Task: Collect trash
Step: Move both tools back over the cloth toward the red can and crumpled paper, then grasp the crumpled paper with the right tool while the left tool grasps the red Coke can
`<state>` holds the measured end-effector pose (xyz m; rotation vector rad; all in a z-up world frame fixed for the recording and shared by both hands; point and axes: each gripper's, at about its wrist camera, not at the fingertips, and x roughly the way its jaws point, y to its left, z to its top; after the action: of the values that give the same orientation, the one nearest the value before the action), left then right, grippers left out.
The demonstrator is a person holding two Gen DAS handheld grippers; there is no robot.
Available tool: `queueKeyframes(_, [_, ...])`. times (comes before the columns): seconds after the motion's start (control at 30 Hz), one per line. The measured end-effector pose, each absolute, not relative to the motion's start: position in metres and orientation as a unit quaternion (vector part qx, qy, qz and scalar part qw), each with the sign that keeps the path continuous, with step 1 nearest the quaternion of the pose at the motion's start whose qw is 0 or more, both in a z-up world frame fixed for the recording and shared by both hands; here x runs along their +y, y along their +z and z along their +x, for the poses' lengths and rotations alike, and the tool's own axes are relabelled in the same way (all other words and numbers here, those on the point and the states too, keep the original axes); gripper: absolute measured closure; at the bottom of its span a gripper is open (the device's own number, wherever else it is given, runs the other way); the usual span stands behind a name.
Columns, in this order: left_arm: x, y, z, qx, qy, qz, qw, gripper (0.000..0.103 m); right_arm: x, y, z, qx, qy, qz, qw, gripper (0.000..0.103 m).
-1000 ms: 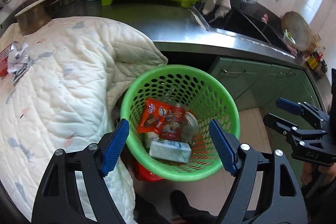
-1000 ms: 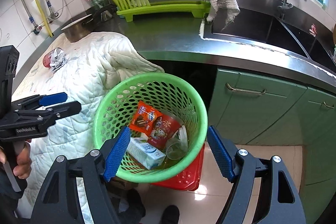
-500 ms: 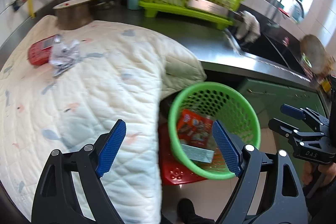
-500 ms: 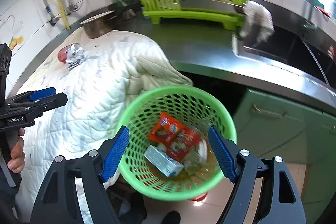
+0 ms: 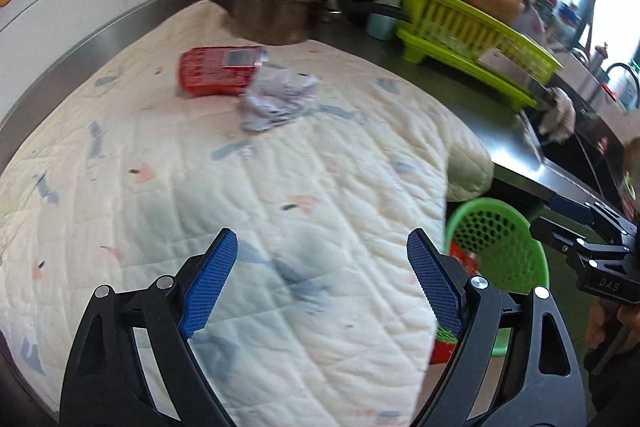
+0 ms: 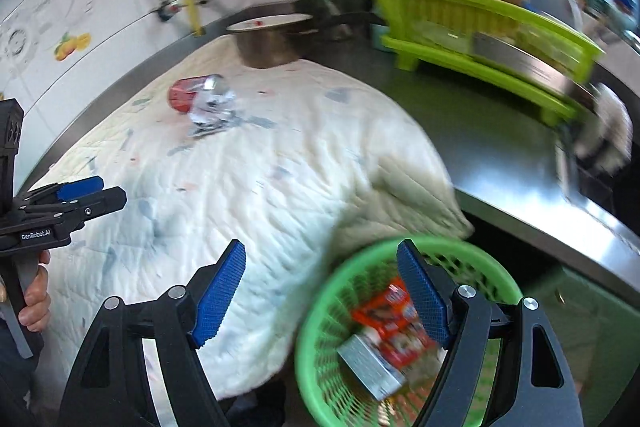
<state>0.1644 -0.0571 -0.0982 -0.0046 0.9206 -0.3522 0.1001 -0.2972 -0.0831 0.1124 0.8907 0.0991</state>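
A red can [image 5: 214,69] and a crumpled silvery wrapper [image 5: 276,101] lie together at the far side of a white quilt [image 5: 240,211]; both also show in the right wrist view, the can [image 6: 182,95] and the wrapper [image 6: 212,107]. A green mesh basket [image 6: 404,331] with snack packets and a small carton stands below the counter edge; it also shows in the left wrist view [image 5: 500,243]. My left gripper [image 5: 322,287] is open and empty over the quilt. My right gripper [image 6: 320,291] is open and empty between quilt and basket.
A steel pot [image 5: 276,13] stands behind the trash. A lime dish rack [image 5: 472,35] with bowls sits on the steel counter [image 6: 500,155], with a sink and a rag further right. Green cabinets are below the counter.
Both grippers have swung left and up from over the basket toward the quilt. The can and wrapper have come nearer to centre view. Both stay open.
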Motion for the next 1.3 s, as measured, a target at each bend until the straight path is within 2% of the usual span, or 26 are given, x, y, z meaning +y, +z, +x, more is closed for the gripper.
queueKeyframes(0.53, [0.051, -0.114, 0.187, 0.452, -0.070, -0.058, 0.887, 0.016, -0.187, -0.085, 0.227, 0.414, 0.155, -0.021, 0.897, 0.014])
queueKeyframes(0.87, [0.086, -0.123, 0.198, 0.455, -0.047, -0.080, 0.886, 0.016, -0.152, -0.099, 0.307, 0.423, 0.188, -0.061, 0.884, 0.014])
queueKeyframes(1.23, [0.097, -0.130, 0.212, 0.460, -0.040, -0.086, 0.883, 0.015, -0.132, -0.138, 0.366, 0.473, 0.222, -0.109, 0.846, 0.014])
queueKeyframes(1.27, [0.097, -0.131, 0.214, 0.461, -0.039, -0.086, 0.882, 0.015, -0.131, -0.143, 0.367, 0.476, 0.219, -0.118, 0.843, 0.014])
queueKeyframes(1.3, [0.097, -0.131, 0.215, 0.461, -0.040, -0.086, 0.882, 0.015, -0.130, -0.146, 0.366, 0.477, 0.218, -0.123, 0.842, 0.019])
